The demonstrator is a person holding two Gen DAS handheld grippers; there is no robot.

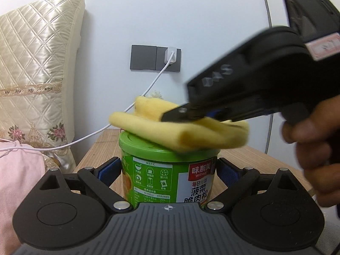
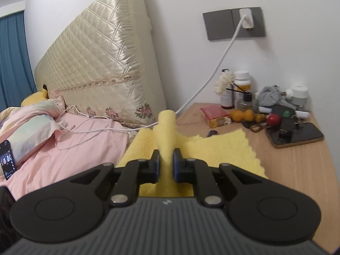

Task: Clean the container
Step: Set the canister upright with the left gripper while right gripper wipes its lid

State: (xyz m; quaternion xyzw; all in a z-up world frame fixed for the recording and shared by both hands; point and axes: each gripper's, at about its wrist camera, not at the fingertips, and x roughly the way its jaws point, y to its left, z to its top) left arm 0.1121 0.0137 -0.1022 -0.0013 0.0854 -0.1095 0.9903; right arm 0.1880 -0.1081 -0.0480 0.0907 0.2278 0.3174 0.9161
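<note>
Left gripper (image 1: 169, 170) clamps the green canister (image 1: 167, 176); right gripper (image 2: 166, 163) pinches a folded yellow cloth (image 1: 180, 127) lying on its lid (image 1: 136, 141).

Green container (image 1: 170, 176) base hidden behind left tool body; lid partly under yellow cloth (image 1: 180, 129); right tool (image 1: 182, 114) motion-blurred.

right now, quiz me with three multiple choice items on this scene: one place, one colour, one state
1. Where is the yellow cloth?
A. on the container's lid
B. on the bed
C. over the phone

2. What colour is the container?
A. red
B. green
C. blue

3. How are the right gripper jaws?
A. wide open, empty
B. shut on the cloth
C. shut on the cable

Answers:
1 A, the left wrist view shows it lying across the lid.
2 B, lid and label are green.
3 B, a cloth fold is pinched between them.
</note>
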